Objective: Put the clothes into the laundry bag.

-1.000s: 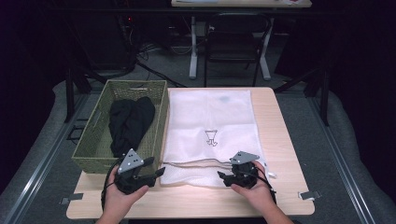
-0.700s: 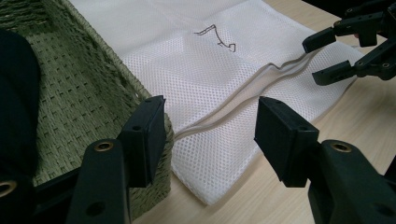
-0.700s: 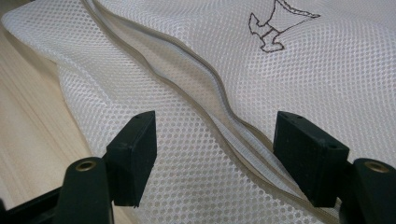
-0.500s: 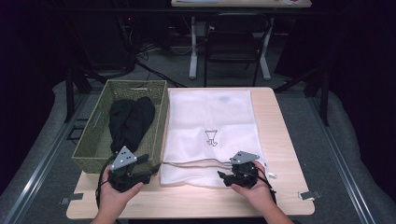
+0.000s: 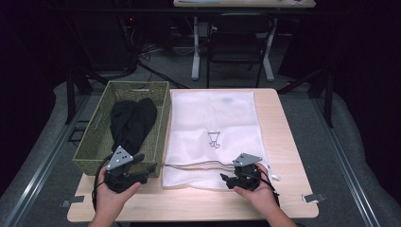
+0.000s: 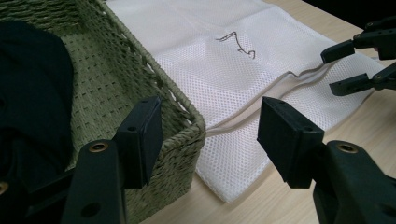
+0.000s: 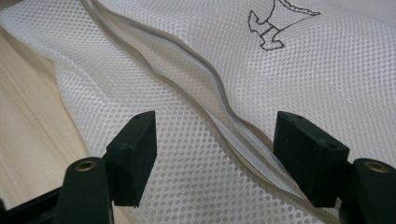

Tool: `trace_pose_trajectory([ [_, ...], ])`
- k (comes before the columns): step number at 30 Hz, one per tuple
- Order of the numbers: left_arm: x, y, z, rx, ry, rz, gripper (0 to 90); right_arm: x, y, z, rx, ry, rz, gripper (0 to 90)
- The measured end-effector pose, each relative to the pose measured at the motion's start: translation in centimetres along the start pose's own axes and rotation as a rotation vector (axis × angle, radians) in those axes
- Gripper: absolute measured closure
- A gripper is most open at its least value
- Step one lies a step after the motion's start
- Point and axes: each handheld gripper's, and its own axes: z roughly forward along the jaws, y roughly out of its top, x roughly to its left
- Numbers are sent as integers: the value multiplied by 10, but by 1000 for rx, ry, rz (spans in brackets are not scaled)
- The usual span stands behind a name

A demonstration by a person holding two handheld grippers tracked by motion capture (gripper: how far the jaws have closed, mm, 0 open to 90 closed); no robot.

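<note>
Counted on 1 table [image 5: 288, 142]: 1 white mesh bag [image 5: 213, 118], 1 woven basket [image 5: 94, 142], 1 black garment [image 5: 132, 120], 2 grippers [image 5: 142, 168] [image 5: 226, 178].

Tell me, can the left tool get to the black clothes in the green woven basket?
Probably yes. The left tool sits open at the green woven basket's near corner, and the black clothes lie uncovered inside; only the rim stands between them.

A pale wooden surface [image 5: 283, 142] carries two things side by side. A green woven basket [image 5: 94, 142] stands on its left part, and a white mesh bag [image 5: 213, 118] lies flat just beside it, its near edge close to the front of the surface.
</note>
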Motion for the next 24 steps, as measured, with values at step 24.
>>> trace_pose_trajectory([
  [24,53,31,10,81,103,-81,348,2,0,1,2,-1,7,302],
])
